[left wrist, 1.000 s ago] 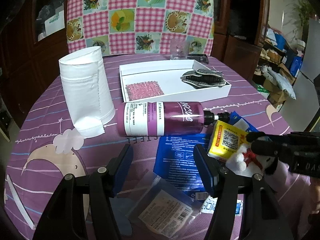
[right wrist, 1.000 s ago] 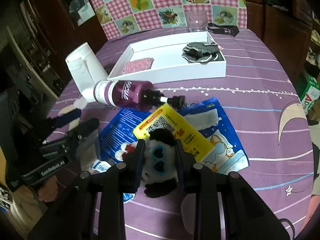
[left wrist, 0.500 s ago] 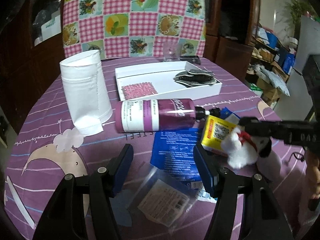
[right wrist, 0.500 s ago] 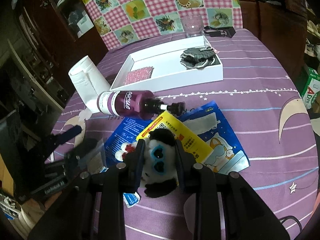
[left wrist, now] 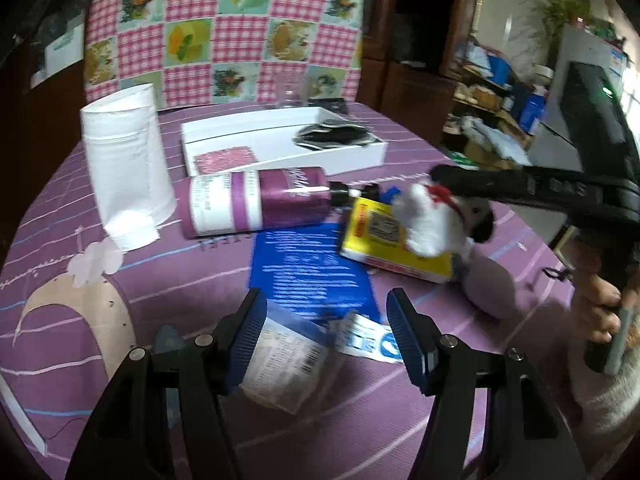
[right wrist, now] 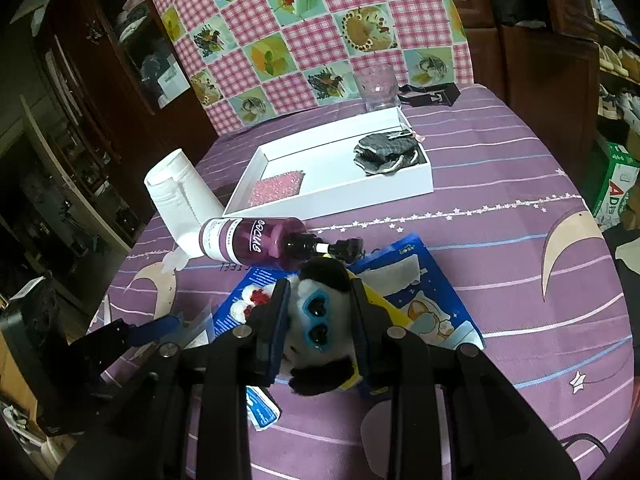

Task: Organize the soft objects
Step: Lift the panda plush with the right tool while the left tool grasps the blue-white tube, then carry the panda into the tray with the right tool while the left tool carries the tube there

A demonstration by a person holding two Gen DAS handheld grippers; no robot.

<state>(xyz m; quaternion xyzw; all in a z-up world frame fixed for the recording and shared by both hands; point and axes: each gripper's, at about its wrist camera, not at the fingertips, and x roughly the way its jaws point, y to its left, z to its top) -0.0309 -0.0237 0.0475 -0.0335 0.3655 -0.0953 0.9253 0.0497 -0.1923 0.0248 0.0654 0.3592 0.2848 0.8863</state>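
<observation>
My right gripper is shut on a small black-and-white plush panda with blue eyes and holds it above the table. The panda also shows in the left wrist view, lifted over a yellow packet. A white tray stands at the back with a pink sponge and a dark folded cloth in it. My left gripper is open and empty, low over a clear plastic packet.
A purple pump bottle lies on its side before the tray. A white paper roll stands at the left. Blue packets lie on the purple tablecloth. A glass stands behind the tray.
My right gripper has lifted the panda up off the table and carried it higher and farther back. My left gripper has stayed open and shifted slightly over the clear packet.
</observation>
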